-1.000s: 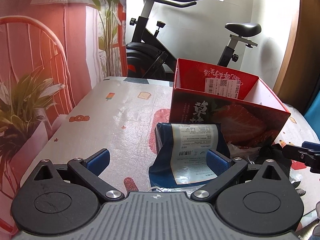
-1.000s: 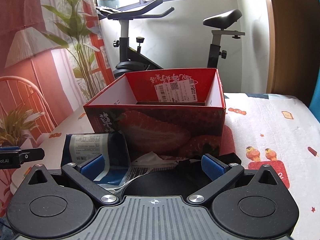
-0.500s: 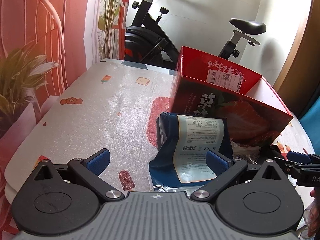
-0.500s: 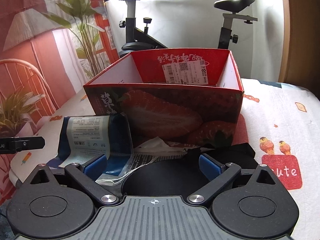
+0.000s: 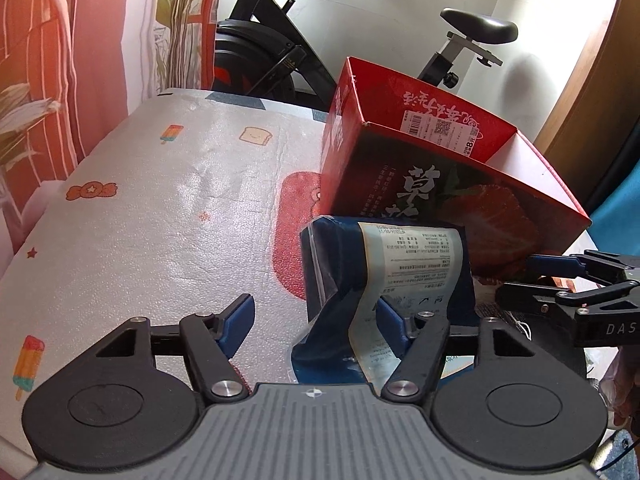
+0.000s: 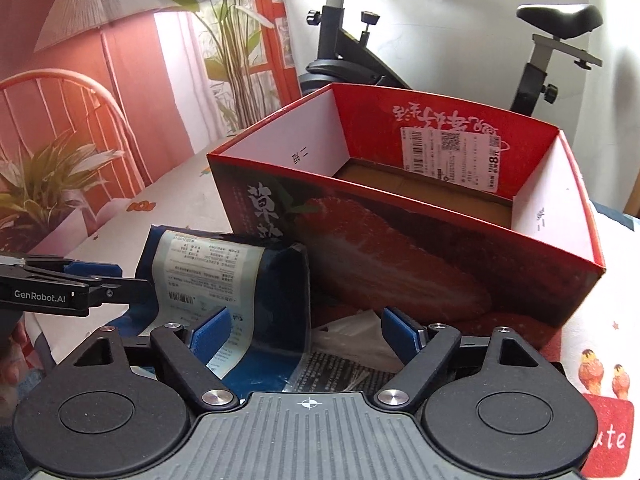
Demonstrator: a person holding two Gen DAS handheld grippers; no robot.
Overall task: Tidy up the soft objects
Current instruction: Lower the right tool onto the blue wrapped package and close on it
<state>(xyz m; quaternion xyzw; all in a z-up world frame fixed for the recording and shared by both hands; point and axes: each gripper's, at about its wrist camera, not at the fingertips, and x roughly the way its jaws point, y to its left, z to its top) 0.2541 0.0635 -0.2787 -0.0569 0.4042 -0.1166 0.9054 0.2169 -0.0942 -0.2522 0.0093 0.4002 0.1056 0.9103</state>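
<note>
1. Leaning against the front wall of a red strawberry box (image 6: 460,264), a soft blue packet (image 6: 276,276) with a pale printed label is seen propped on a table covered by a white cartoon-print cloth (image 5: 160,208). The packet appears to be staged there so that it can be lifted into the box just behind it.
2. The box is open at the top and nothing can be seen inside except its brown floor, so the sorting is judged to be barely begun.
3. The left gripper (image 5: 316,316) is pointed downward at the packet's left portion. Its jaws have just been closing; the packet's lower left corner lies between them, with the right pad against its label and the left pad still clear of it, so nothing is gripped yet.
4. The right gripper (image 6: 306,330) is aimed at the packet's right edge and at crumpled clear wrapping (image 6: 352,344) lying at the foot of the box. Its jaws have also just been closing, but they remain apart and no grip is made.
5. Both tools are likely brought in together because a limp packet sags when lifted from one side only.
6. An exercise bike (image 6: 360,40) is seen behind the table.
</note>
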